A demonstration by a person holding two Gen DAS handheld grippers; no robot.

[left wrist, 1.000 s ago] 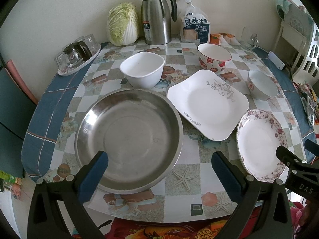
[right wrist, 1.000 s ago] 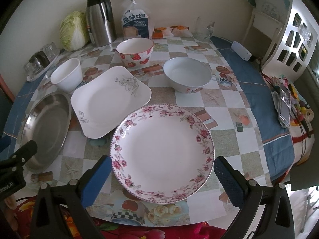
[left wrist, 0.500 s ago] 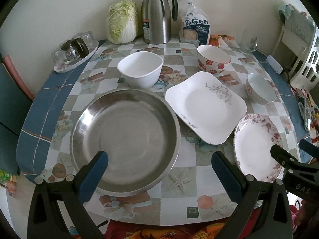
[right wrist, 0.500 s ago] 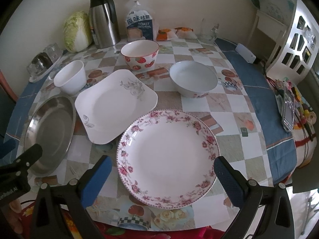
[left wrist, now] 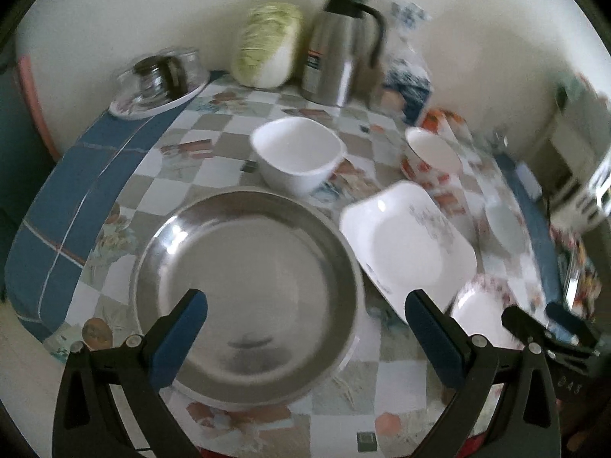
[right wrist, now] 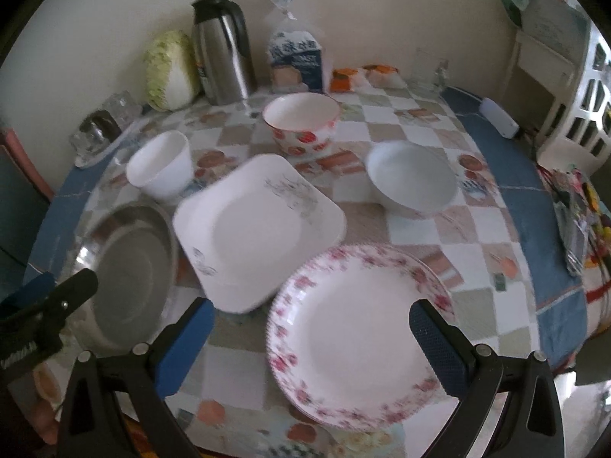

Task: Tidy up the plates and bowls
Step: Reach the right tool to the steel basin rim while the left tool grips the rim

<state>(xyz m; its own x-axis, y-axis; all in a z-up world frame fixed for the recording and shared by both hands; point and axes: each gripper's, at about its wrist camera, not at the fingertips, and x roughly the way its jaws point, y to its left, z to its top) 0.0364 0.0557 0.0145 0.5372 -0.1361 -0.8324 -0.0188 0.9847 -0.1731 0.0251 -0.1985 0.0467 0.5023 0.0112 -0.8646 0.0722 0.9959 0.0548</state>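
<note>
Closing in on the near dishes, both tools have dropped lower and nearer since a second ago.

Left gripper (left wrist: 305, 337) is spread wide and empty over the big round stainless steel basin (left wrist: 248, 290); right gripper (right wrist: 311, 343), equally spread, now straddles the pink-flowered round plate (right wrist: 355, 339) (nothing lifted yet). Farther off sit the square white plate (right wrist: 259, 225), white bowl (right wrist: 412, 179) and strawberry-patterned bowl (right wrist: 301, 122), all unstacked, so organizing has barely started.

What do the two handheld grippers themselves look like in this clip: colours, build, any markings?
Both match: the left gripper and right gripper each have a black angular frame with silver screws and two fingers faced with blue pads. Each seen from the other's camera shows white lettering on its black body, too blurred to read. No cables or sleeves are visible.
</note>
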